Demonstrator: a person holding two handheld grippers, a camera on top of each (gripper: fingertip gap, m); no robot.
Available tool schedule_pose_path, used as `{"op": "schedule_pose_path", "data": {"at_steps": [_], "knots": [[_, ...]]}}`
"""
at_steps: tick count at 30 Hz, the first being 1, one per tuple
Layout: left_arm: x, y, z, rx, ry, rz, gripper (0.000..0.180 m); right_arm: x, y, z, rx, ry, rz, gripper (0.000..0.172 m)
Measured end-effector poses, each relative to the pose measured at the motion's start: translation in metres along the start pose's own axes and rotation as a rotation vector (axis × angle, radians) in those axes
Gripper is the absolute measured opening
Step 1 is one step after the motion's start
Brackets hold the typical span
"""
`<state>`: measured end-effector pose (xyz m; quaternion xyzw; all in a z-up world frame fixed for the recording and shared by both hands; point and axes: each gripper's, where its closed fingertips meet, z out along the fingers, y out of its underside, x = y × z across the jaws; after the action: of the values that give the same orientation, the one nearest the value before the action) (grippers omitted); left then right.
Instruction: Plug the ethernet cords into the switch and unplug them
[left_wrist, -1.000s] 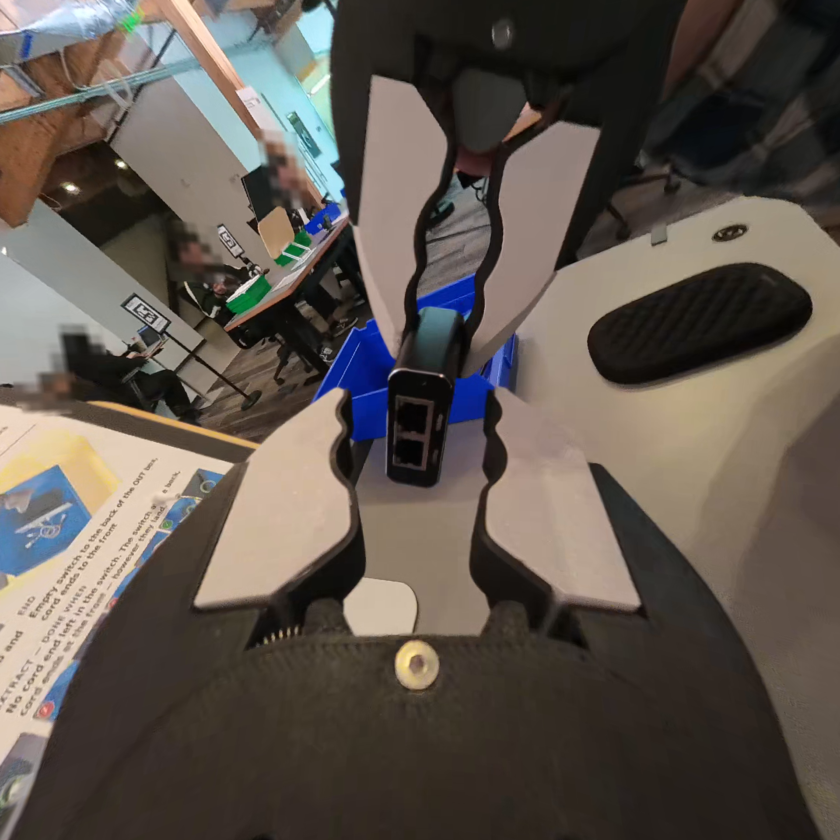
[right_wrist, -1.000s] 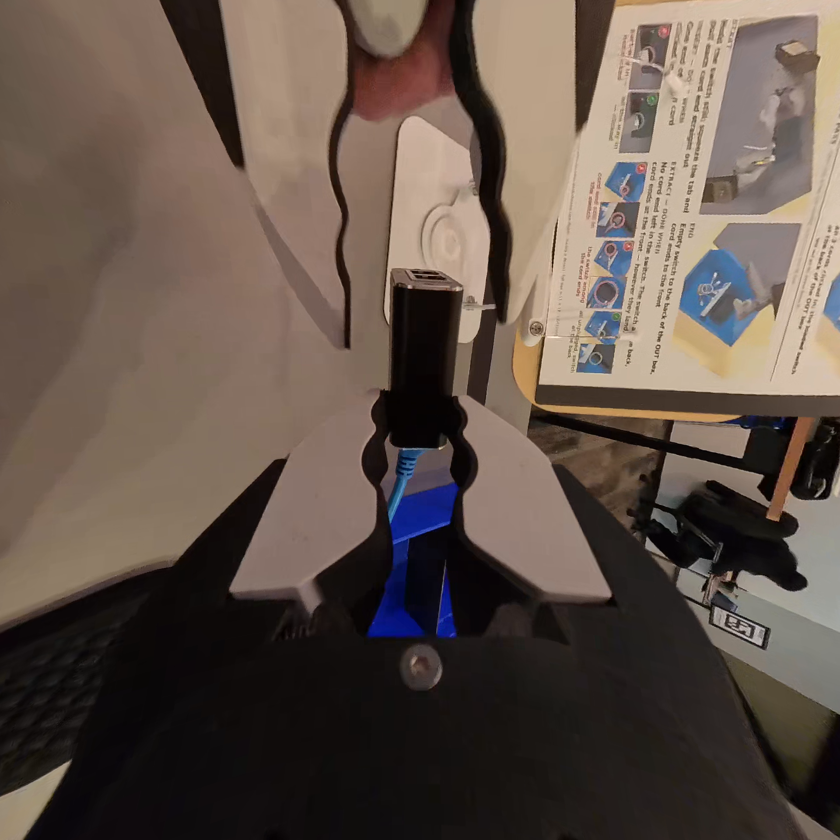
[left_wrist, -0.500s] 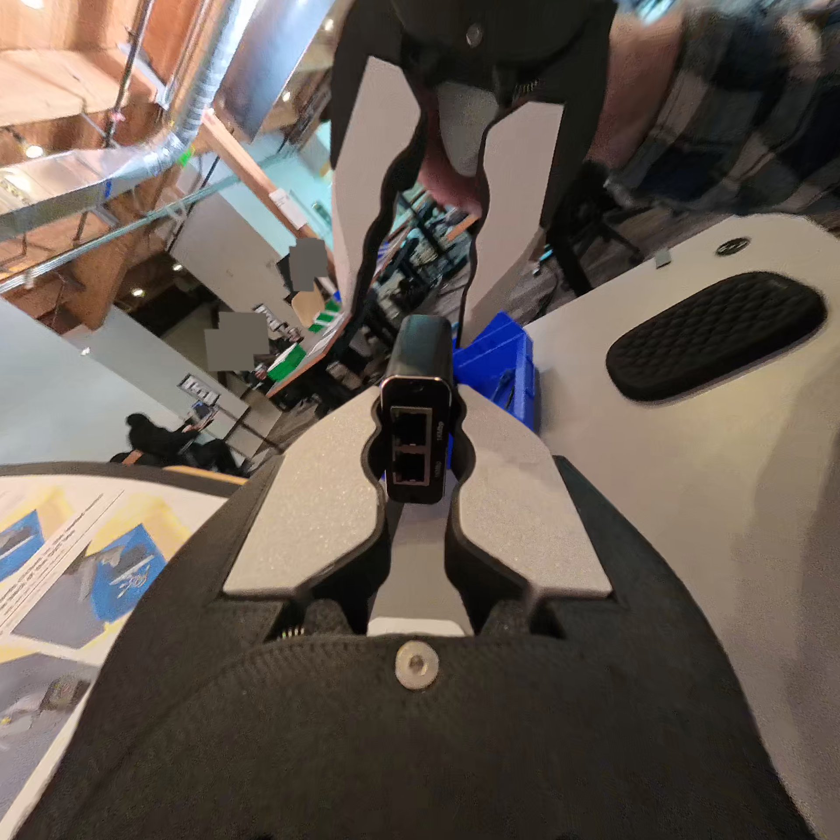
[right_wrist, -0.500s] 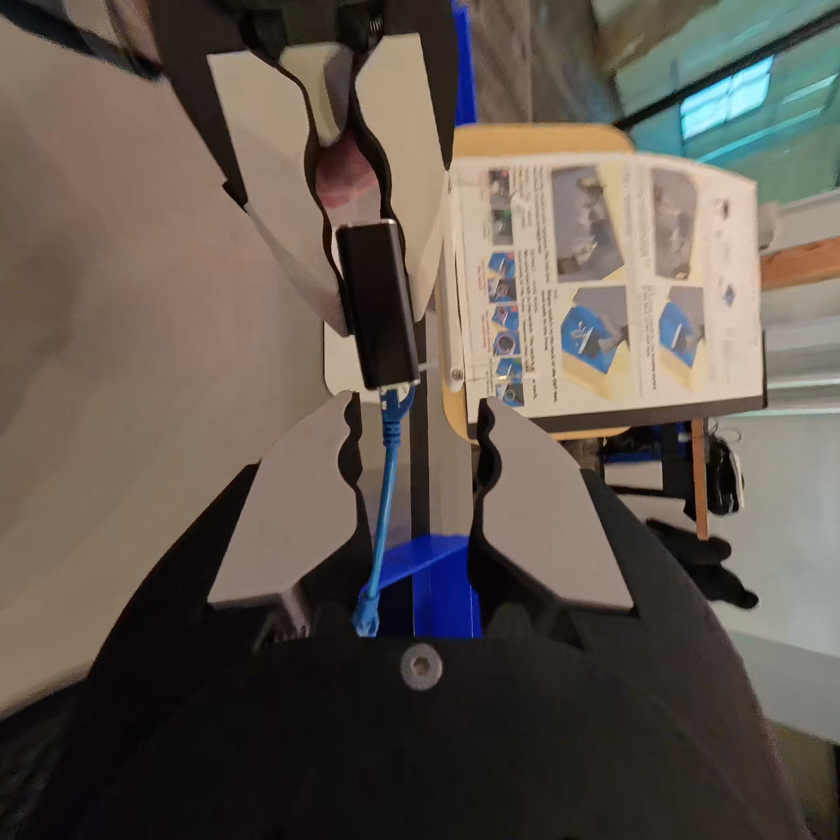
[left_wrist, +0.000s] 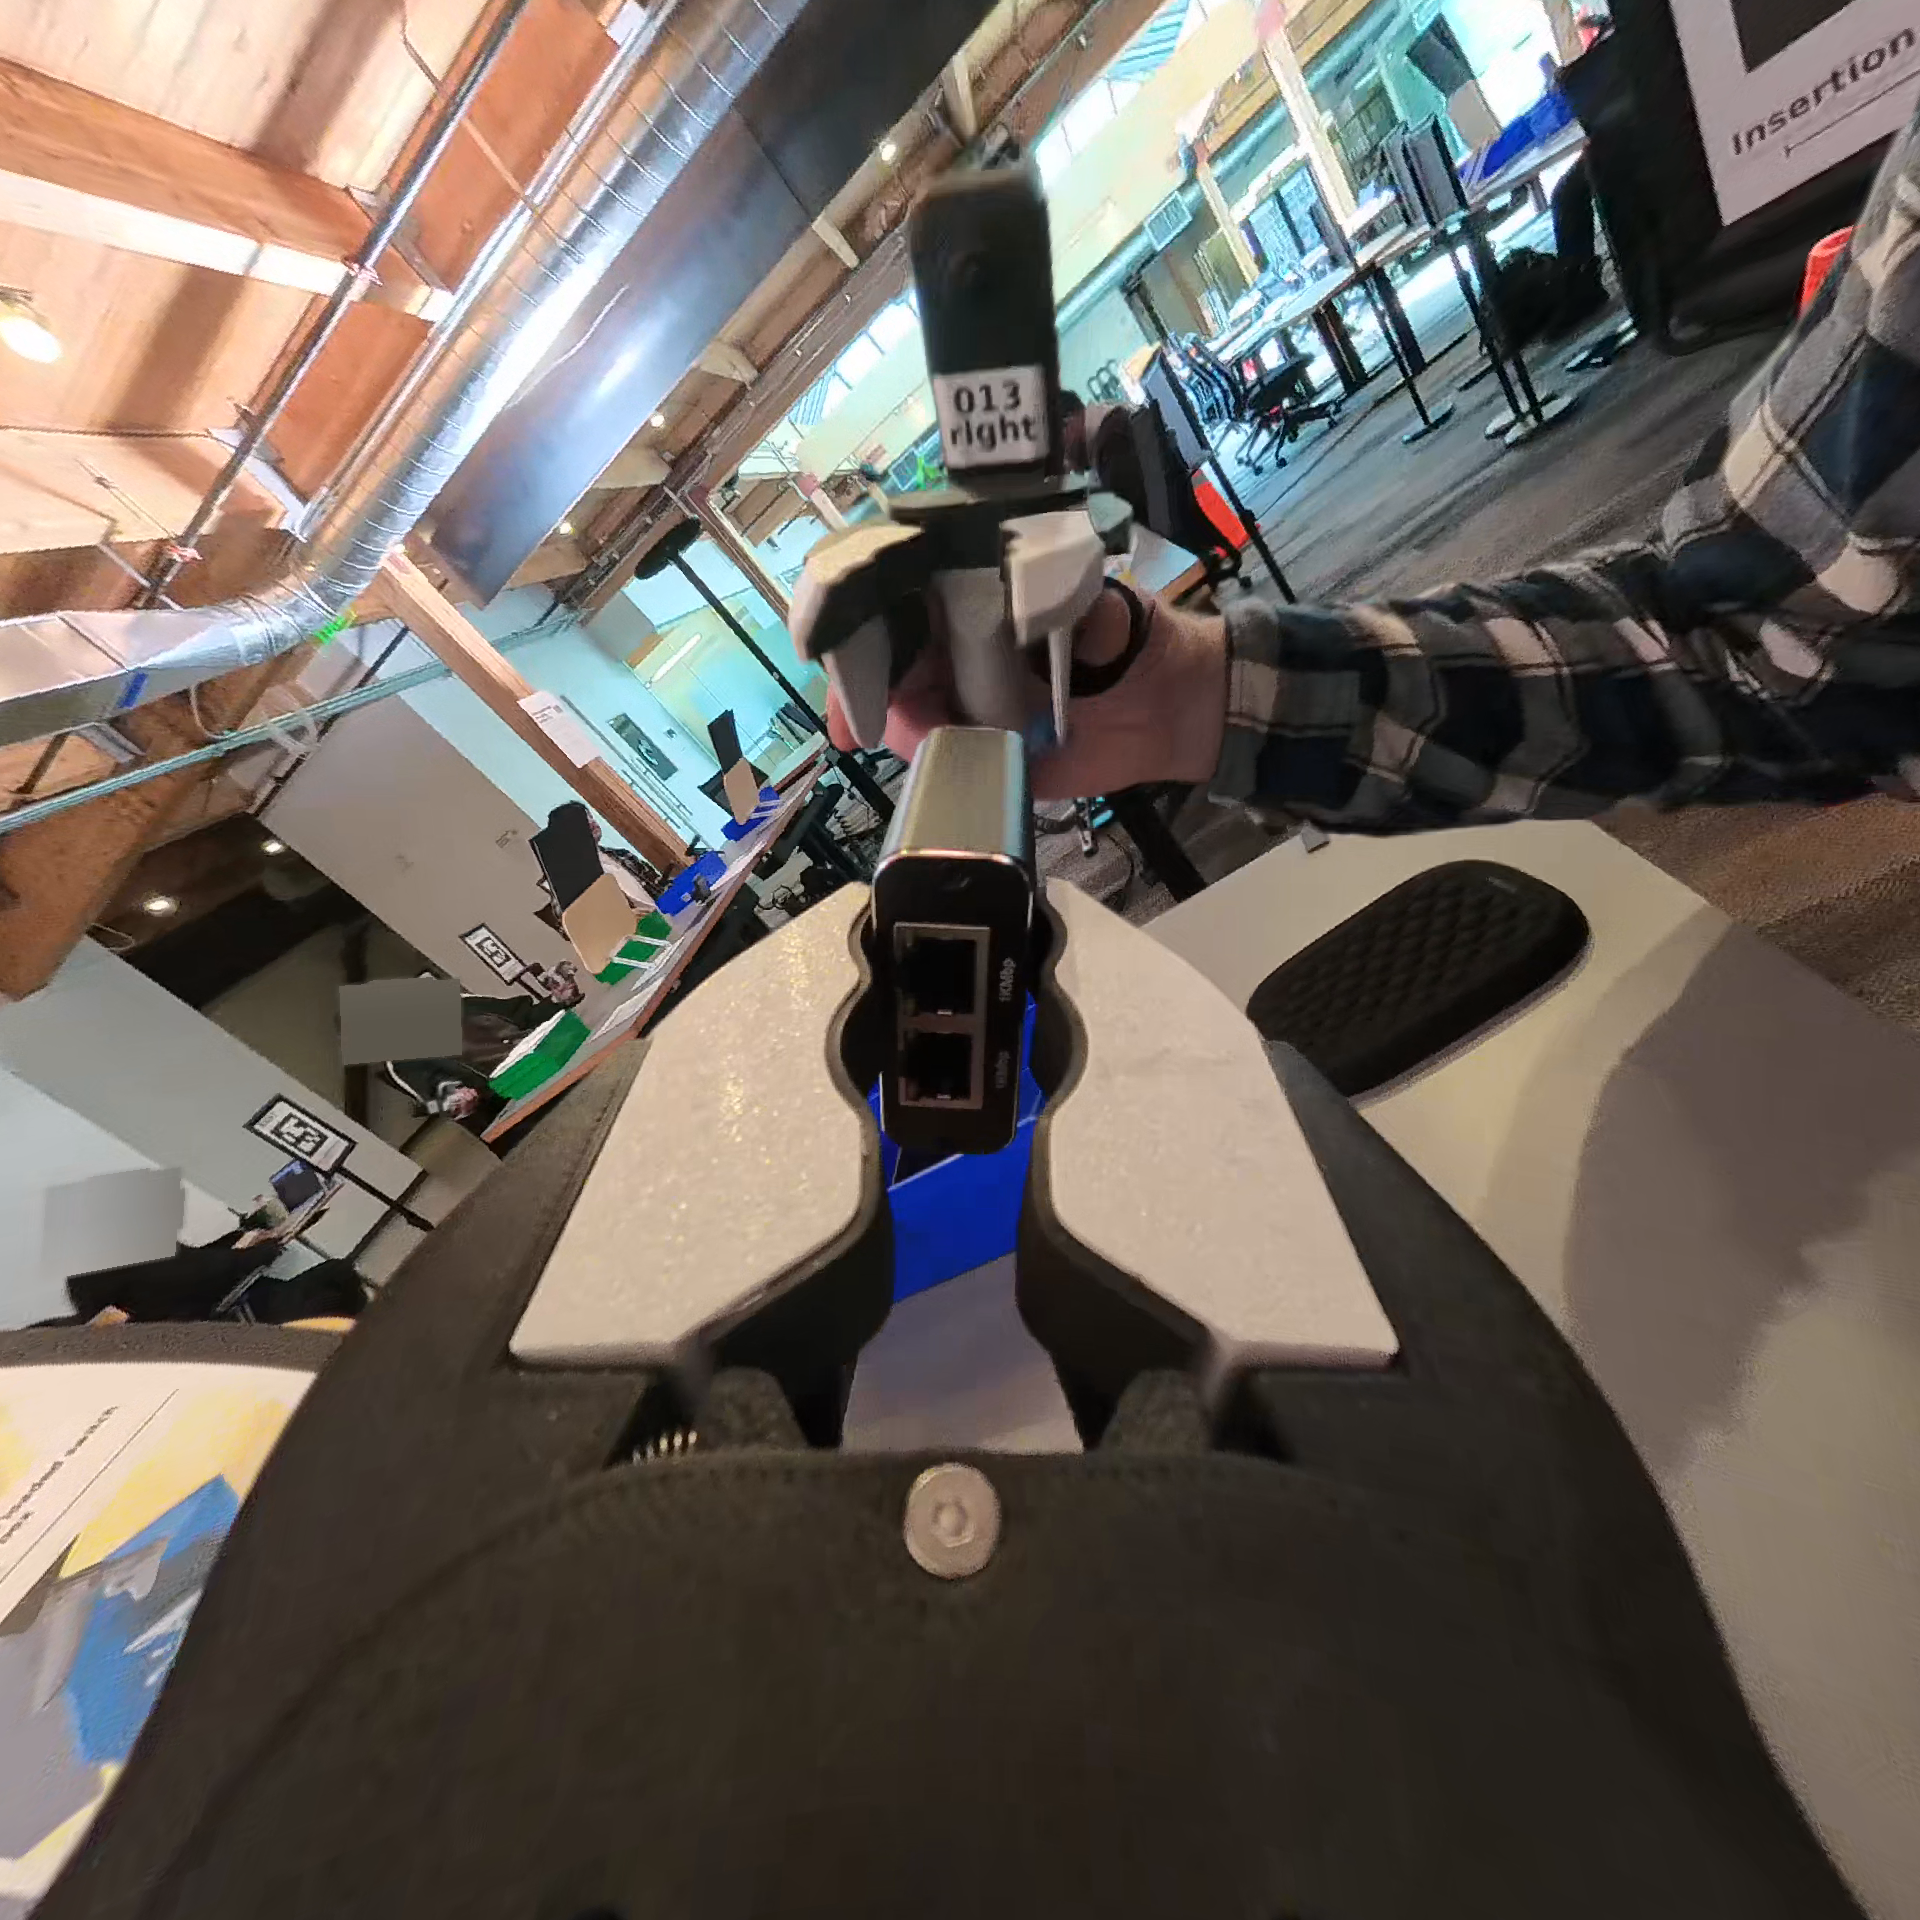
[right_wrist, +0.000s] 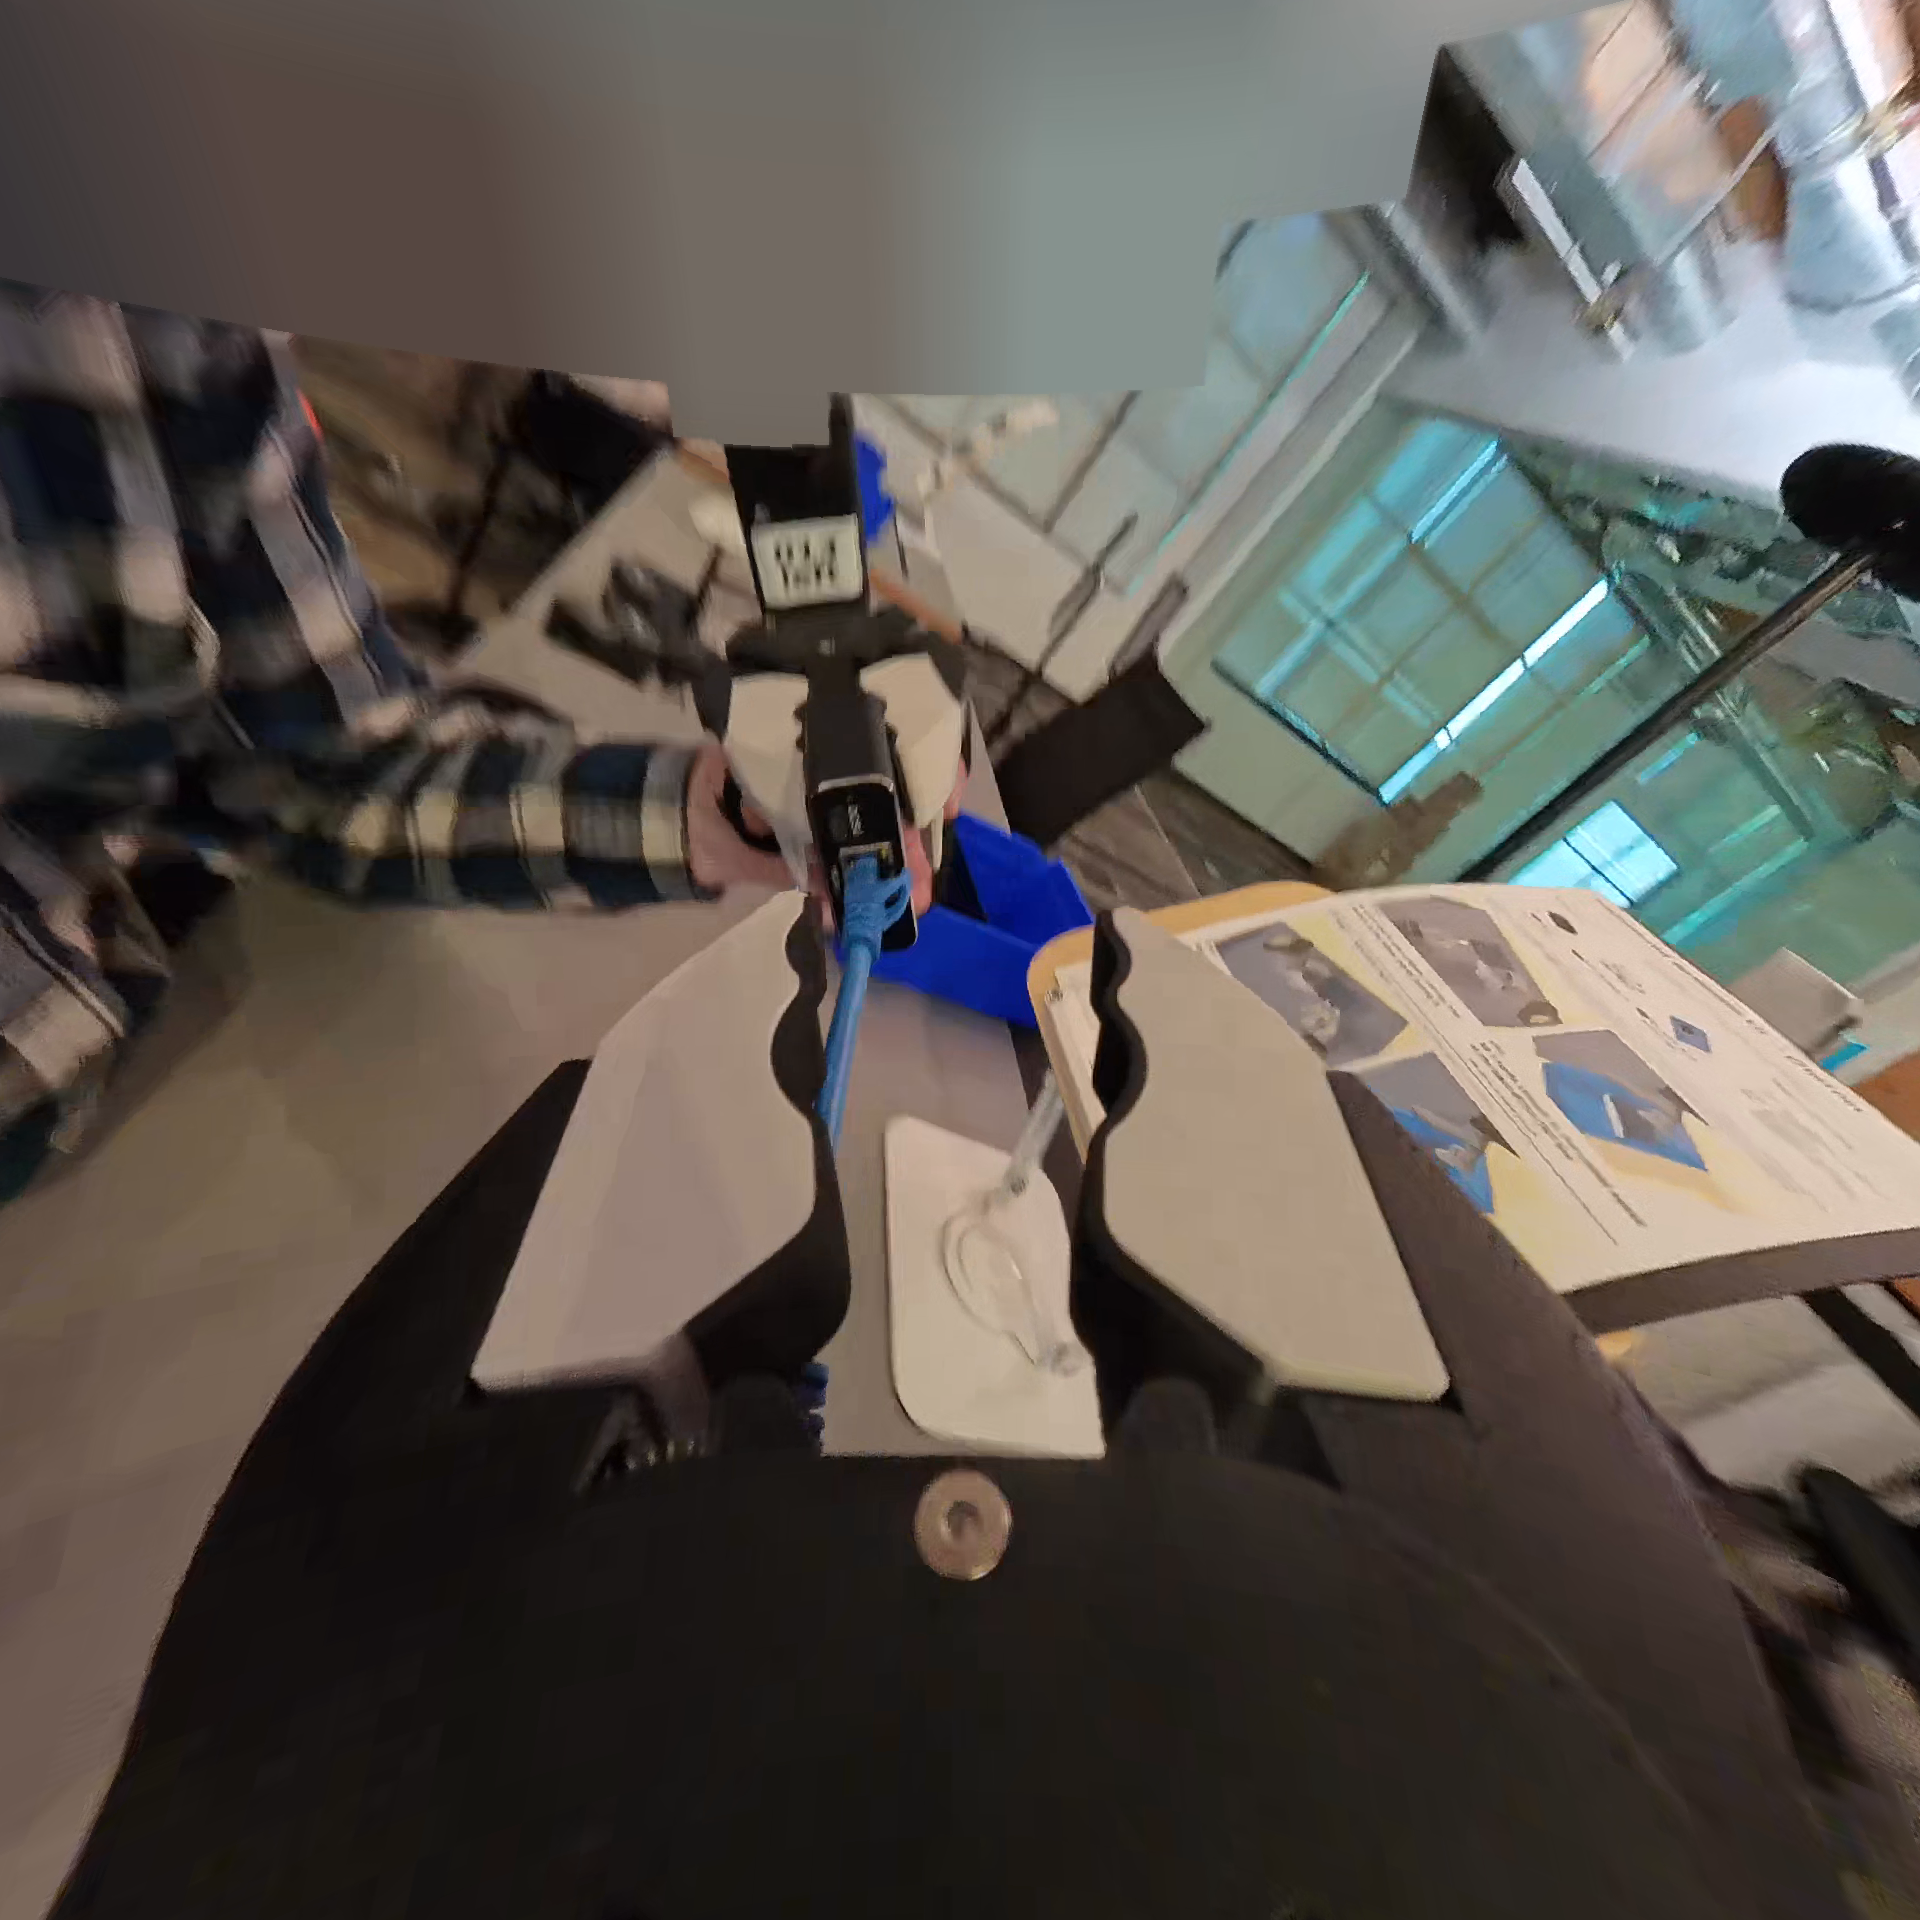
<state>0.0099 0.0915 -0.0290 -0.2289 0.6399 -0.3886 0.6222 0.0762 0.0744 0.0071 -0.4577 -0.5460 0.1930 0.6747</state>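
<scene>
My left gripper (left_wrist: 954, 997) is shut on a black switch (left_wrist: 951, 935) and holds it in the air; both pads press its sides. Two empty ports face the left wrist camera. In the right wrist view the same switch (right_wrist: 854, 810) sits in the left gripper (right_wrist: 831, 748), farther off. A blue ethernet cord (right_wrist: 847, 1008) is plugged into its near end. The cord runs back between the fingers of my right gripper (right_wrist: 948, 935), close to the left finger. That gripper is open and does not press the cord. It also shows in the left wrist view (left_wrist: 956, 707), behind the switch.
A blue bin (right_wrist: 997, 956) stands at the white table's (left_wrist: 1662, 1195) far edge. A black padded rest (left_wrist: 1423, 966) lies on the table at right. A clipboard with an instruction sheet (right_wrist: 1507, 1060) stands at right. A white plate with a clear clip (right_wrist: 987, 1278) lies below the right gripper. Left tips to right tips: about 9 cm.
The right gripper held the switch; the left gripper shut on it. The right gripper then opened and drew back along the blue cord. Both grippers have tilted upward.
</scene>
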Motion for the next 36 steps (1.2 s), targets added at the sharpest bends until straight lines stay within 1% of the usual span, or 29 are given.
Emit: {"op": "schedule_pose_path", "data": {"at_steps": [1,2,3,4,6,8,10,12,14,16,19,21,23,25,27,30,34,36], "knots": [[-0.003,0.0,0.0,-0.003,-0.013,0.0,0.024,0.005,-0.007,-0.01,0.087,0.007,0.049,0.053],[-0.007,0.001,-0.002,-0.016,-0.035,0.005,0.024,0.011,-0.012,-0.022,0.161,0.024,0.092,0.063],[-0.011,0.004,-0.004,-0.033,-0.048,0.008,0.024,0.017,-0.013,-0.031,0.193,0.055,0.118,0.066],[-0.016,0.005,-0.007,-0.034,-0.064,0.007,0.024,0.021,-0.012,-0.04,0.202,0.083,0.116,0.066],[-0.025,0.003,-0.015,-0.016,-0.097,0.007,0.024,0.025,-0.005,-0.055,0.175,0.138,0.096,0.065],[-0.032,-0.001,-0.019,-0.018,-0.132,0.056,0.024,0.028,0.015,-0.065,0.109,0.18,0.082,0.057],[-0.033,-0.005,-0.021,-0.043,-0.15,0.135,0.024,0.027,0.033,-0.064,0.04,0.204,0.083,0.056],[-0.036,-0.004,-0.02,-0.112,-0.18,0.239,0.024,0.02,0.034,-0.056,-0.078,0.243,-0.032,0.056],[-0.035,-0.006,-0.018,-0.144,-0.186,0.311,0.024,0.01,0.015,-0.045,-0.153,0.252,-0.173,0.054],[-0.034,-0.002,-0.015,-0.207,-0.193,0.388,0.024,-0.003,-0.002,-0.024,-0.168,0.186,-0.236,0.053],[-0.028,0.003,-0.008,-0.245,-0.173,0.443,0.024,-0.011,0.005,0.01,-0.271,0.118,-0.337,0.053],[-0.023,0.006,-0.004,-0.251,-0.157,0.448,0.024,-0.013,0.013,0.029,-0.296,0.074,-0.356,0.051],[-0.019,0.009,-0.002,-0.256,-0.143,0.45,0.024,-0.01,0.028,0.043,-0.359,0.074,-0.403,0.049],[-0.015,0.011,-0.001,-0.257,-0.129,0.45,0.024,-0.008,0.036,0.053,-0.377,0.068,-0.433,0.041],[-0.013,0.01,-0.001,-0.253,-0.118,0.446,0.024,-0.007,0.042,0.058,-0.392,0.055,-0.442,0.035],[-0.012,0.009,-0.001,-0.248,-0.11,0.446,0.024,-0.004,0.045,0.062,-0.394,0.053,-0.453,0.033],[-0.011,0.01,0.0,-0.247,-0.102,0.445,0.024,-0.006,0.044,0.064,-0.394,0.045,-0.483,0.023],[-0.011,0.01,0.0,-0.243,-0.104,0.446,0.024,-0.006,0.044,0.063,-0.405,0.045,-0.494,0.021]]}}
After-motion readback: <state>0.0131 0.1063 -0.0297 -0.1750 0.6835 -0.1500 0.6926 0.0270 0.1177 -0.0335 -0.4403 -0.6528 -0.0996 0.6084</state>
